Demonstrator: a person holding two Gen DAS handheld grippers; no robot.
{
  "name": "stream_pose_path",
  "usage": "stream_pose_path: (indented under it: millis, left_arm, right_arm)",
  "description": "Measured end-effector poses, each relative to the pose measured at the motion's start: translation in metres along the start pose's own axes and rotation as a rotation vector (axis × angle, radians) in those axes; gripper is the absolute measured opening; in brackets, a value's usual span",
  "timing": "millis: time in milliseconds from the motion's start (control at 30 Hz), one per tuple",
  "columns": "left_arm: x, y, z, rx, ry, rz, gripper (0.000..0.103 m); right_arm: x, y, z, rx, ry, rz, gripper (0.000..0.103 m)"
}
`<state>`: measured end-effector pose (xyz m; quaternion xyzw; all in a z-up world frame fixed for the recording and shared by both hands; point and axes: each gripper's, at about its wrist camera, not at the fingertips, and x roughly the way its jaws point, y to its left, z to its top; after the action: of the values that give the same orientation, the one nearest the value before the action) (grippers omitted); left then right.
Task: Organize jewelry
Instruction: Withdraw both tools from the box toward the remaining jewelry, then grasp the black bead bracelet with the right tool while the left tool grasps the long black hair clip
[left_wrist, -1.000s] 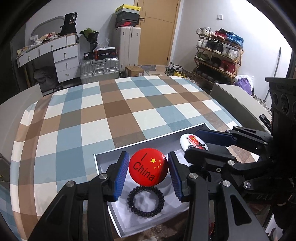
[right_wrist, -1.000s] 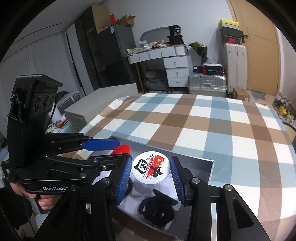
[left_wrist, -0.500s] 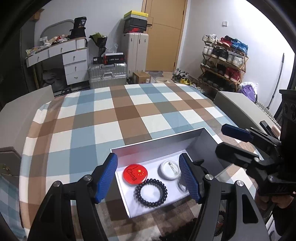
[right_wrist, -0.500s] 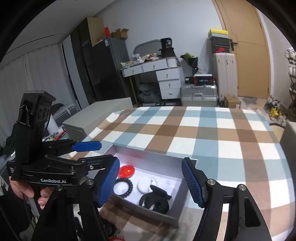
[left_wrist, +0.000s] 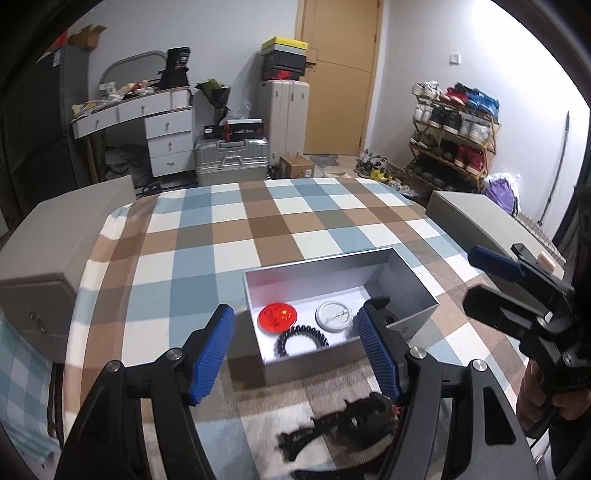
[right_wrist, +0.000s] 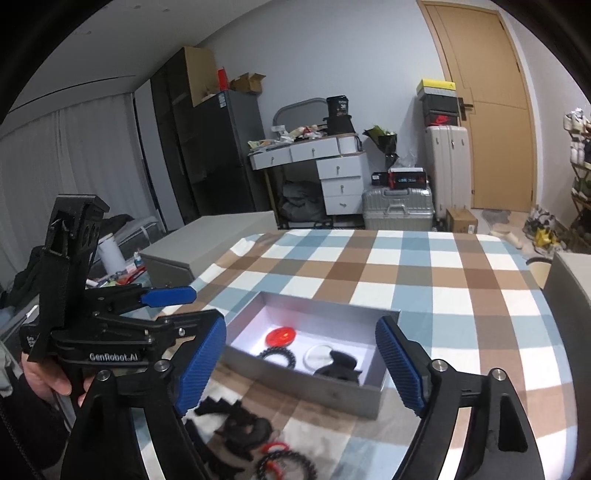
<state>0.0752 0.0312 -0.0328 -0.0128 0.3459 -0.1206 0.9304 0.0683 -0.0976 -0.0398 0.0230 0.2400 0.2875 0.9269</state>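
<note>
A grey open box (left_wrist: 413, 299) (right_wrist: 310, 380) sits on the checked tablecloth. Inside lie a red China badge (left_wrist: 276, 318) (right_wrist: 281, 336), a white badge face down (left_wrist: 333, 316) (right_wrist: 318, 354), a black beaded bracelet (left_wrist: 302, 340) (right_wrist: 277, 357) and a black hair claw (right_wrist: 339, 369). My left gripper (left_wrist: 295, 354) is open and empty, held above and in front of the box. My right gripper (right_wrist: 301, 363) is open and empty, also held back from the box. Loose black hair clips (left_wrist: 343, 421) (right_wrist: 236, 424) and a red-and-black bracelet (right_wrist: 286, 467) lie on the cloth in front of the box.
Grey chair backs stand at the table's left (left_wrist: 62, 236) and right (left_wrist: 476, 218). The far half of the tablecloth (left_wrist: 280, 221) holds nothing. Behind are a drawer desk (left_wrist: 162, 129), suitcases (left_wrist: 231, 160) and a shoe rack (left_wrist: 454, 136).
Both grippers let go of the badges, opened wide and pulled back and up from the box. The red and white badges now lie in the box.
</note>
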Motion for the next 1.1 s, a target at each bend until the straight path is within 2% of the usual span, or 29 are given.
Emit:
stream_pose_path:
  millis: [33, 100, 167, 367, 500, 700, 1000, 1100]
  left_arm:
    - [-0.003, 0.001, -0.003, -0.015, -0.013, 0.022, 0.066]
    - [-0.009, 0.000, -0.009, -0.010, -0.037, 0.066, 0.078]
    - [-0.016, -0.002, -0.017, -0.008, -0.072, 0.106, 0.081]
    - [-0.025, 0.006, -0.034, -0.083, -0.086, 0.103, 0.082]
    - [-0.028, 0.010, -0.049, -0.138, -0.077, 0.123, 0.086]
    - [-0.030, 0.010, -0.068, -0.153, -0.047, 0.147, 0.087]
    - [-0.028, 0.013, -0.089, -0.170, 0.021, 0.146, 0.087]
    - [-0.027, 0.011, -0.092, -0.170, 0.033, 0.148, 0.087]
  right_arm:
    - [-0.003, 0.002, -0.004, -0.001, 0.002, 0.000, 0.088]
    - [-0.008, 0.003, -0.009, 0.002, 0.002, -0.002, 0.090]
    - [-0.012, 0.005, -0.016, 0.009, 0.007, 0.006, 0.091]
    - [-0.023, 0.008, -0.036, 0.009, 0.038, 0.008, 0.091]
    - [-0.025, 0.014, -0.052, -0.005, 0.079, 0.025, 0.091]
    - [-0.015, 0.018, -0.081, -0.005, 0.165, 0.049, 0.091]
    - [0.013, 0.012, -0.101, 0.017, 0.306, -0.015, 0.089]
    - [0.021, 0.015, -0.100, 0.001, 0.347, -0.045, 0.081]
